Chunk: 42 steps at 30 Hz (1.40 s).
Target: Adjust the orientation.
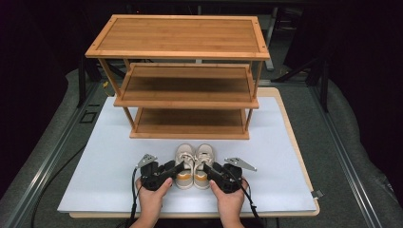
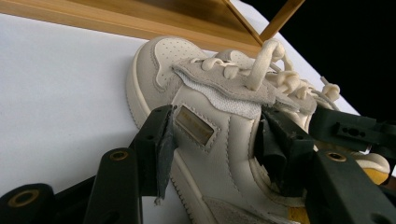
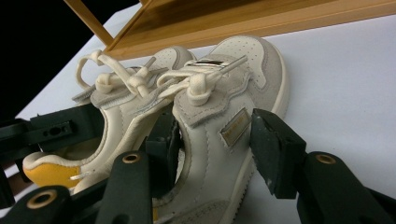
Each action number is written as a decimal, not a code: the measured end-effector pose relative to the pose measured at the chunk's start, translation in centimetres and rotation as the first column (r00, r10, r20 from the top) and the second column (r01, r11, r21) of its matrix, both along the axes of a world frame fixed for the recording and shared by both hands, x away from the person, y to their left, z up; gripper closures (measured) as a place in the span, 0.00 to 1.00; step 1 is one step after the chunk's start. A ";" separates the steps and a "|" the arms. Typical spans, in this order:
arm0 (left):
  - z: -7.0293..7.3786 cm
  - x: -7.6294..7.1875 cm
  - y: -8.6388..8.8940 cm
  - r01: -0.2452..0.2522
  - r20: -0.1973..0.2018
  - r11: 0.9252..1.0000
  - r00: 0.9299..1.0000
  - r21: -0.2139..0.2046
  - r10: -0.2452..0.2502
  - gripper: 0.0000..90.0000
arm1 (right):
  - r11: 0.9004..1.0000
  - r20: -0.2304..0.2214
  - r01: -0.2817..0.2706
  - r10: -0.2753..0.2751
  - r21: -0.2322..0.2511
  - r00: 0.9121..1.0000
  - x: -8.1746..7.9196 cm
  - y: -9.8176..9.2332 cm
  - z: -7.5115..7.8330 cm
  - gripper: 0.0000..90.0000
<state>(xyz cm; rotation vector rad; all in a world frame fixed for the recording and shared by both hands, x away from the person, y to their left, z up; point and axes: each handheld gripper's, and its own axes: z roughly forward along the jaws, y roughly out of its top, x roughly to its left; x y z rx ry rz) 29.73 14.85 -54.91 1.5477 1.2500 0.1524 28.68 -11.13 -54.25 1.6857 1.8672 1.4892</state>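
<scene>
Two small cream shoes sit side by side on the white mat (image 1: 95, 161), just in front of the wooden rack (image 1: 185, 76). The left shoe (image 1: 185, 164) and right shoe (image 1: 203, 164) both run lengthwise away from the person, toes toward the rack's bottom shelf, yellowish heels toward the hands. They're parallel and touching or nearly so.

The left gripper (image 1: 177, 167) straddles the left shoe's wall, one jaw outside and one down in the collar. In the left gripper view the pads stand a bit off the leather, so it's released, not clamping. Same deal with the right gripper (image 1: 209, 168) on the right shoe: jaws spread either side of the wall, a gap showing at the outer pad.
</scene>
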 end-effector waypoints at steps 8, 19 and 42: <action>-0.2 -0.1 -0.2 -0.032 0.006 0.999 0.999 -0.021 0.032 0.54 | 1.000 0.007 0.025 -0.025 0.007 1.000 -0.1 0.2 -0.1 0.59; -0.3 -0.4 -0.4 -0.054 0.019 0.998 0.998 -0.020 0.054 0.57 | 0.998 0.030 0.063 -0.063 -0.002 0.998 -0.4 0.7 -0.3 0.61; 0.3 0.0 0.1 -0.053 -0.004 0.998 0.999 -0.014 0.053 0.61 | 0.996 -0.013 0.080 -0.079 0.039 0.997 -0.4 1.0 0.0 0.64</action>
